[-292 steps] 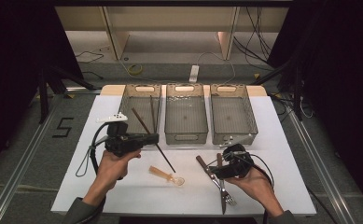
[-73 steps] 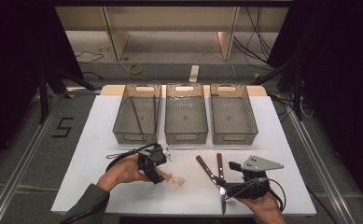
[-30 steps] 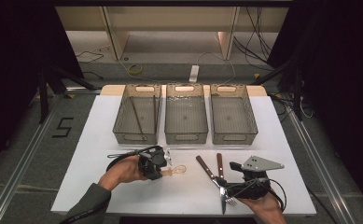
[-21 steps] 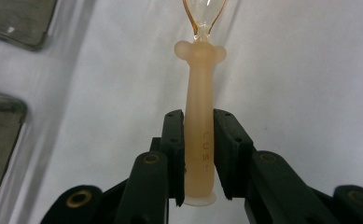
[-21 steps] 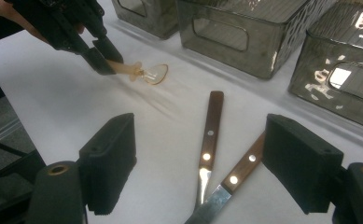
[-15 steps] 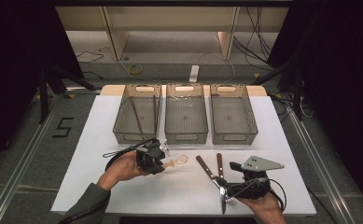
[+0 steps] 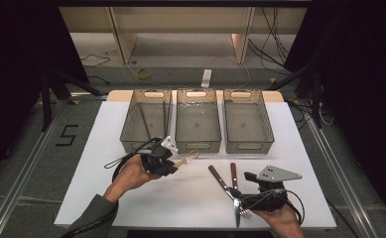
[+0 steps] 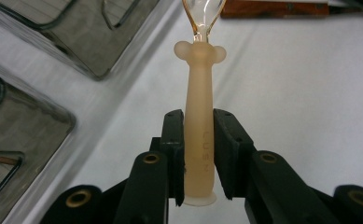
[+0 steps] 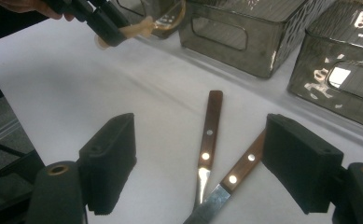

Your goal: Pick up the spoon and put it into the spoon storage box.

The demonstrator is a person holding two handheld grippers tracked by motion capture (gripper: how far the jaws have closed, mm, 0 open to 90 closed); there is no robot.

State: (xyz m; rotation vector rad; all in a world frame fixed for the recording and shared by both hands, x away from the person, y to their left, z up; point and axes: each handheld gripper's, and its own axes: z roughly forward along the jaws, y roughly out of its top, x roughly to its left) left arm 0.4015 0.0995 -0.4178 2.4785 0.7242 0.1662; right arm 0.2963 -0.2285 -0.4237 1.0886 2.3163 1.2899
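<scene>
Spoon (image 8: pixel 198 140) clamped by its handle in left gripper (image 8: pixel 198 156).

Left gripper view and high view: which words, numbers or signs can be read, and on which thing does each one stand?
"LUSN", or close to it: faint raised letters along the pale spoon handle, which the left gripper clamps; the last letters are unsure.
"5": black figure on the grey floor, left of the table.
The three baskets and the two wooden-handled utensils show no readable text.
</scene>
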